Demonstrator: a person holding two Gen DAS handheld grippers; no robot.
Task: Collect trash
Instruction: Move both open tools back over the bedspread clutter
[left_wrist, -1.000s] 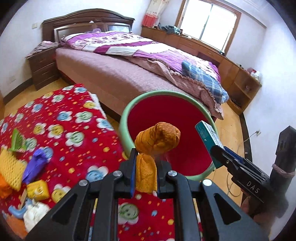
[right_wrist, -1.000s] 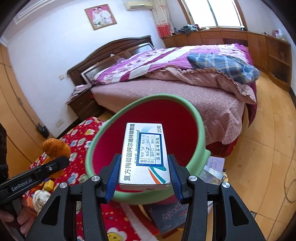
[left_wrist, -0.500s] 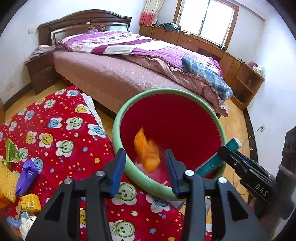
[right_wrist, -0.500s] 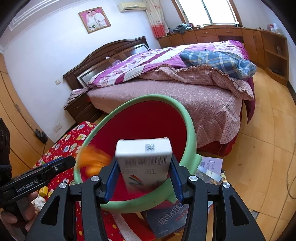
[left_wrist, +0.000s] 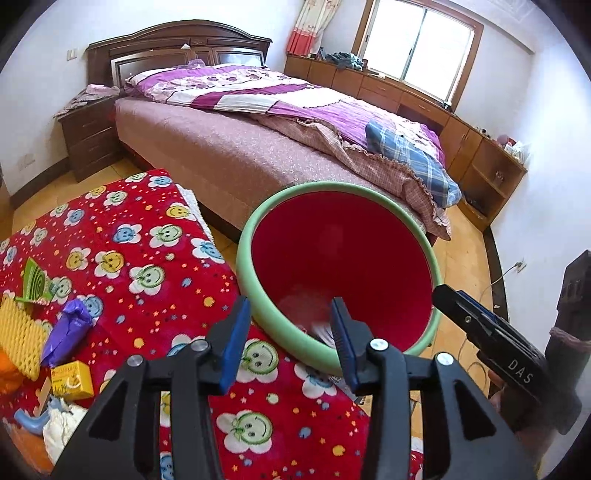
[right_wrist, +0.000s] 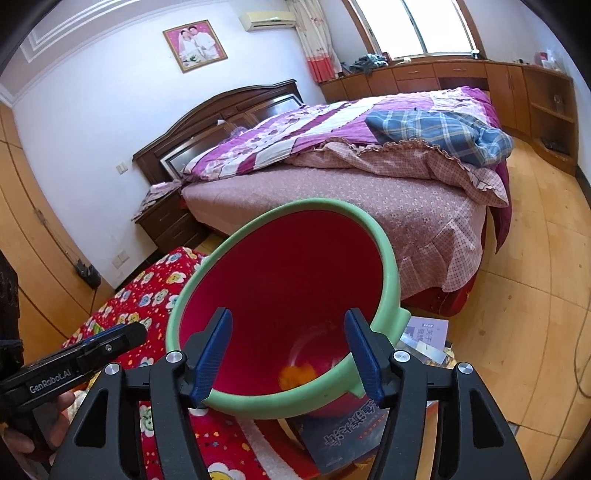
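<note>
A red bin with a green rim (left_wrist: 321, 187) stands at the edge of a red flowered mat (left_wrist: 147, 266); it also shows in the right wrist view (right_wrist: 388, 258). My left gripper (left_wrist: 290, 345) is open and empty just in front of the bin's near rim. My right gripper (right_wrist: 286, 356) is open and empty over the bin's mouth. An orange wad (right_wrist: 295, 374) lies blurred at the bin's bottom. On the mat's left lie a purple wrapper (left_wrist: 66, 334), a small yellow box (left_wrist: 72, 380), a yellow mesh piece (left_wrist: 16, 334) and a green card (left_wrist: 35, 286).
A bed (left_wrist: 277, 147) stands right behind the bin. Books and papers (right_wrist: 424, 332) lie on the wooden floor under and beside the bin. A nightstand (left_wrist: 88, 136) is at the back left, low cabinets (left_wrist: 480, 155) along the window wall.
Both grippers opened. The orange wad left my left gripper and the medicine box left my right gripper, and both fell into the bin. The grippers now stand empty at the rim.
</note>
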